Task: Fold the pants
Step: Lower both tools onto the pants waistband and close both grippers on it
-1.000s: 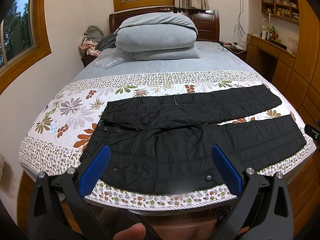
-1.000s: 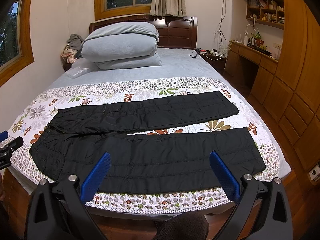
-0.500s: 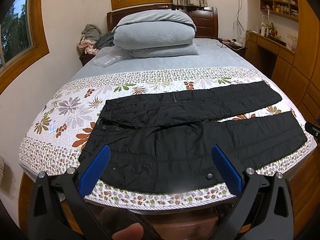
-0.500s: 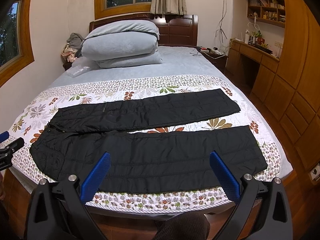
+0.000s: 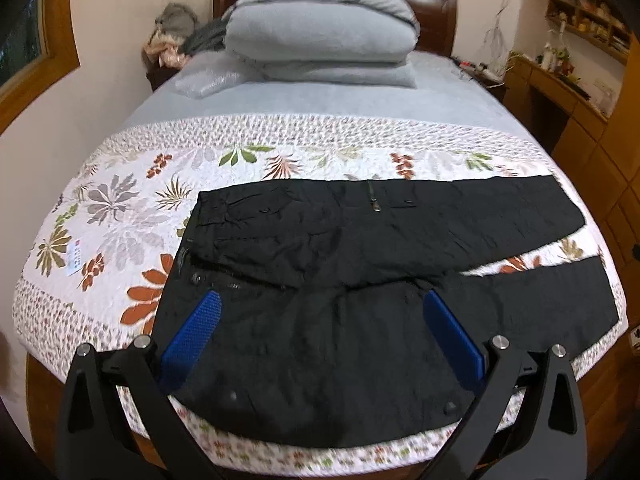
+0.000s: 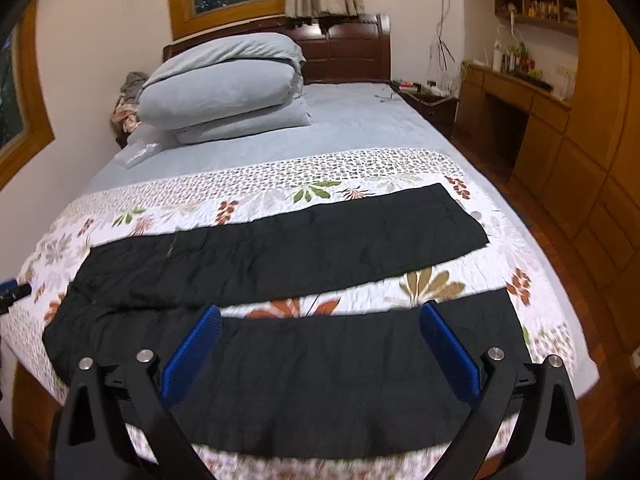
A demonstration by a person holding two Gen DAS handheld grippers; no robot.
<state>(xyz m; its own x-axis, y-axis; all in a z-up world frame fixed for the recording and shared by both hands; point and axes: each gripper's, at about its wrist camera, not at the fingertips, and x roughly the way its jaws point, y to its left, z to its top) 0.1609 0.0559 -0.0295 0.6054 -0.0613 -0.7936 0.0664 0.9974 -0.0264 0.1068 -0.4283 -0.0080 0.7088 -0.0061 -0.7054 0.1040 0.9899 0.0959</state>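
Black pants [image 5: 320, 256] lie flat across the floral quilt [image 5: 120, 216] at the foot of the bed, waist to the left, both legs stretching right with a gap between them. My left gripper [image 5: 320, 300] hovers open over the waist and seat of the near side, its blue pads spread wide. In the right wrist view the pants [image 6: 280, 256] show both legs; my right gripper [image 6: 320, 316] is open above the near leg [image 6: 320, 380], at its upper edge. Nothing is held between either pair of fingers.
A folded grey duvet [image 5: 320, 36] is stacked at the headboard, with a clothes heap [image 5: 176, 36] at the left corner. A wooden desk and cabinets [image 6: 560, 128] line the right wall. The bed's near edge [image 5: 320, 460] is just below the grippers.
Both grippers have moved forward and down toward the bed; the pants now fill more of each view. The pants themselves have not moved, and both grippers stay open.
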